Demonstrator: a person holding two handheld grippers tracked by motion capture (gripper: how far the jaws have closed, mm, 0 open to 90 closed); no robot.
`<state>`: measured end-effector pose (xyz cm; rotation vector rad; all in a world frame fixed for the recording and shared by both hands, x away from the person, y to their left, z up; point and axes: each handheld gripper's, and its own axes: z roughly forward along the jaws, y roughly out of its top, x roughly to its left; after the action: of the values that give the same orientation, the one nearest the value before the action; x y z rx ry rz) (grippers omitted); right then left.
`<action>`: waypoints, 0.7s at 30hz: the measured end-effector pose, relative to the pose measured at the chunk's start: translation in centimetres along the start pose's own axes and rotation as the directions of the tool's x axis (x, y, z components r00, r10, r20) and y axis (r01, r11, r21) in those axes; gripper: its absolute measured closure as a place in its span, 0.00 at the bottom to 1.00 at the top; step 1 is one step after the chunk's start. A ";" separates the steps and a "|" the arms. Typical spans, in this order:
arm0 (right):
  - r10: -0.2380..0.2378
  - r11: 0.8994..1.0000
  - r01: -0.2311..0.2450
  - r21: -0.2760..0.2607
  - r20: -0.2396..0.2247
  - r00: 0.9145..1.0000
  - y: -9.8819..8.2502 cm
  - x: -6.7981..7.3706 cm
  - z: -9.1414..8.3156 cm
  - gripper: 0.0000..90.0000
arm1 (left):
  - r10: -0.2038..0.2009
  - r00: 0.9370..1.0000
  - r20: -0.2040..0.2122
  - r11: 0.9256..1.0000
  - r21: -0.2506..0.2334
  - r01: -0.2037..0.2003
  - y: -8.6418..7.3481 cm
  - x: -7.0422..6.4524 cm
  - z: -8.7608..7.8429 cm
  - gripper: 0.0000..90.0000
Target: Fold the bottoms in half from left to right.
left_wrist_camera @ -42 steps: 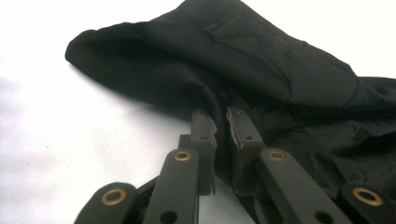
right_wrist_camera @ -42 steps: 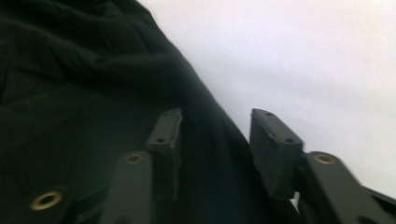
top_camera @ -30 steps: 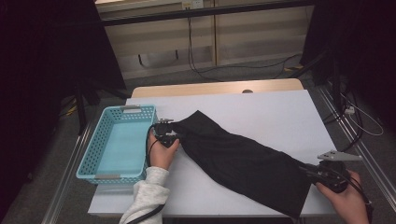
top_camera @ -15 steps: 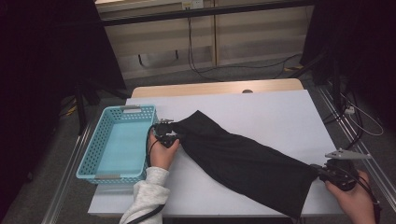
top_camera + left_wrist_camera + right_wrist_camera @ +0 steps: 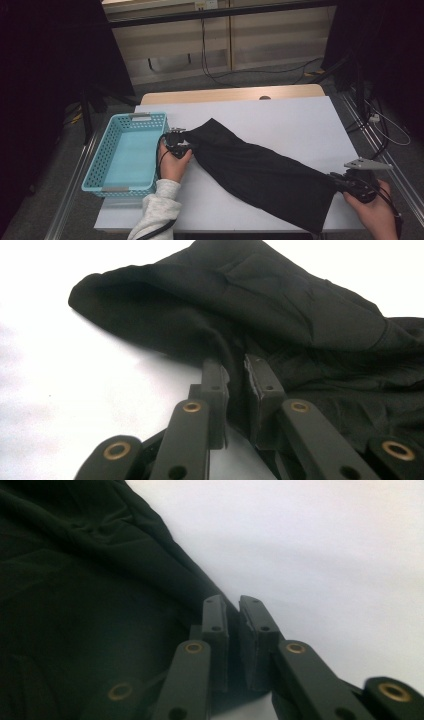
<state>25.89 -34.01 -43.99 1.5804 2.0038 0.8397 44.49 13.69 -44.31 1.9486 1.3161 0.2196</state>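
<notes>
Black cloth [image 5: 260, 170] pinched, left claw [image 5: 235, 365], right claw [image 5: 234, 602]

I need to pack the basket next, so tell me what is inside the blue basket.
The blue basket shows a bare pale blue floor in the high view, with nothing lying in it. Its near wall hides a thin strip of floor just behind it. The black cloth lies beside it on the table.

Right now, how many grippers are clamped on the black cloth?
2: the left gripper pinches the black cloth at its end beside the blue basket; the right gripper pinches its opposite edge.
</notes>
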 end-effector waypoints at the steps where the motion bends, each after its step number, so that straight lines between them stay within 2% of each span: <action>1: -0.001 1.000 0.001 0.003 -0.004 1.000 0.0 0.1 0.2 0.90 | 0.003 1.000 0.000 1.000 0.000 -0.003 0.0 0.0 0.0 0.89; 4: 0.001 1.000 -0.001 -0.007 -0.010 1.000 0.2 0.3 0.2 0.85 | 0.001 1.000 -0.001 1.000 0.001 -0.001 0.0 0.0 0.0 0.89; 6: 0.007 1.000 -0.007 -0.008 0.005 1.000 0.1 0.3 0.3 0.78 | 0.000 1.000 -0.003 1.000 0.001 0.000 -0.1 0.1 0.1 0.89; 8: 0.005 1.000 -0.005 0.006 0.021 1.000 -0.1 0.2 0.9 0.77 | 0.002 1.000 -0.005 1.000 0.006 -0.002 -0.1 0.1 0.2 0.90; 10: -0.005 1.000 0.005 0.025 -0.013 1.000 -0.2 0.2 1.4 0.89 | 0.002 1.000 -0.008 1.000 0.006 -0.002 -0.1 0.0 0.2 0.90; 12: -0.009 1.000 0.009 0.019 -0.030 1.000 -0.1 0.4 1.6 1.00 | 0.004 1.000 -0.011 1.000 0.007 -0.004 -0.1 0.0 0.2 0.90; 16: -0.024 0.999 0.024 0.026 0.000 1.000 0.4 0.3 1.7 1.00 | 0.000 1.000 -0.013 1.000 0.009 0.000 -0.2 0.1 0.2 0.91; 21: 0.023 1.000 -0.022 0.013 -0.009 1.000 0.4 -1.0 0.9 1.00 | 0.000 1.000 -0.009 1.000 0.009 0.001 -0.3 0.2 0.3 0.91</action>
<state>27.01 -34.72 -44.41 1.6120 2.0049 0.8450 44.54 13.77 -44.72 1.9574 1.3260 0.2231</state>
